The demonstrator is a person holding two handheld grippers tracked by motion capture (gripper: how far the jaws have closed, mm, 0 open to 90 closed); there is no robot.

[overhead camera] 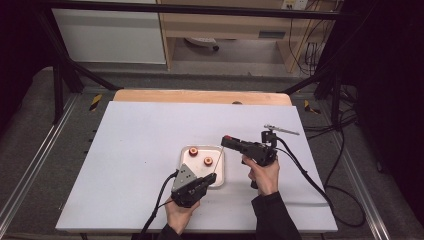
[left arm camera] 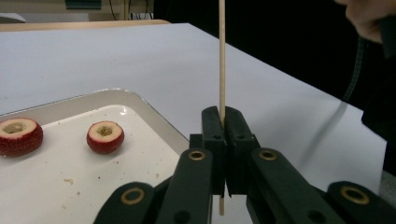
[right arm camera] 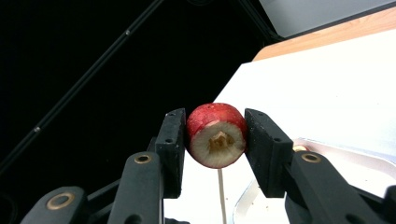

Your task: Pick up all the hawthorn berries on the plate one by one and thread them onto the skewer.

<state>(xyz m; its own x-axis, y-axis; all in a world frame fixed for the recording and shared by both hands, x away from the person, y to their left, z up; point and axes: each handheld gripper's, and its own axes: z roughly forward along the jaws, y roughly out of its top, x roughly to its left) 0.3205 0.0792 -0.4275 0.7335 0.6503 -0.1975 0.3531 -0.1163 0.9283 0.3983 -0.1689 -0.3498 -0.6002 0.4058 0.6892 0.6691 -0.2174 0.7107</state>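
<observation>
Left gripper clamps a wooden skewer upright beside the tray | right gripper holds a cored red fruit above its tip, apparently for threading | two fruits wait on the tray.

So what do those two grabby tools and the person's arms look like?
Both are black. The left tool wears a grey three-cornered plate on top, dotted with small holes. The right tool has a long pistol-like body. Each has flat black jaws on arms with brass-coloured rivets, and a black cable trailing back. The person wears dark sleeves.
</observation>
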